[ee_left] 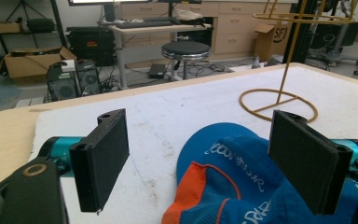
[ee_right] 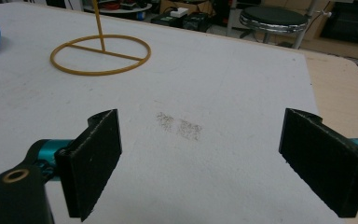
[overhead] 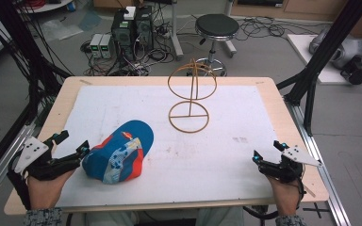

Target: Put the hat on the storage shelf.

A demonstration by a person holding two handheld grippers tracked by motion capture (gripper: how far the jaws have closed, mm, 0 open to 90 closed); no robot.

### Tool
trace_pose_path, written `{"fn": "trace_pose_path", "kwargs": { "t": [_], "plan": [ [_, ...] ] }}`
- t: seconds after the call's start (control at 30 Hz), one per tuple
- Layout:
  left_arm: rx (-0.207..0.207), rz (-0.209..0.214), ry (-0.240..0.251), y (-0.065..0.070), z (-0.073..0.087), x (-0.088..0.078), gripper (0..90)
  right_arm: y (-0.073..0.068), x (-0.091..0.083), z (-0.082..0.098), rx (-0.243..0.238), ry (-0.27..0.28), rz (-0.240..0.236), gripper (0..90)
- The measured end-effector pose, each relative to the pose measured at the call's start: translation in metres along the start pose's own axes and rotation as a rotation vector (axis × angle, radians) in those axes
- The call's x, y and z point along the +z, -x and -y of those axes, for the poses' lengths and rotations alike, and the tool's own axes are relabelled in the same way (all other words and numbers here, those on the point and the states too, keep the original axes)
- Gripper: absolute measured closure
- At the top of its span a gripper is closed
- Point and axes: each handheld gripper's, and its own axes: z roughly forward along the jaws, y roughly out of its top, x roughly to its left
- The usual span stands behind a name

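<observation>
One cap [overhead: 119, 157], one wire stand [overhead: 190, 96]

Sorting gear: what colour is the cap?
Cap: blue with orange trim, patterned panels; clearest in the high view.

My left gripper [overhead: 72, 143] and right gripper [overhead: 268, 149] are black, with teal collars behind flat, rectangular, foam-faced jaws. Each carries a grey three-cornered plate dotted with holes. My sleeves [overhead: 41, 217] are grey speckled knit.

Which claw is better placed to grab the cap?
Left. The left claw is open right at the blue cap, whose fabric lies between its jaws. The right claw is open over bare mat, far from it.
</observation>
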Motion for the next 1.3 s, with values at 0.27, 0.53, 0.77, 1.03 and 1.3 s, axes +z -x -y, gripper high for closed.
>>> {"fn": "trace_pose_path", "kwargs": {
  "t": [0.27,0.53,0.77,1.03,1.3],
  "plan": [
    [0.009,0.034,0.002,0.01,-0.002,0.006,20.9,0.0,0.0,0.0,-0.001,-0.001,-0.001,12.1],
    [0.023,0.094,-0.024,0.025,0.0,0.017,20.9,0.0,0.0,0.0,0.001,-0.005,0.001,12.1],
    [0.032,0.154,-0.061,0.036,0.006,0.028,22.9,0.0,0.0,0.0,0.0,-0.006,0.0,12.1],
    [0.035,0.188,-0.093,0.043,0.011,0.036,28.4,0.001,0.0,0.001,0.0,-0.008,0.002,12.1],
    [0.029,0.202,-0.126,0.041,0.015,0.037,40.6,0.0,0.0,0.0,0.003,-0.009,0.004,12.1]
  ]
}}
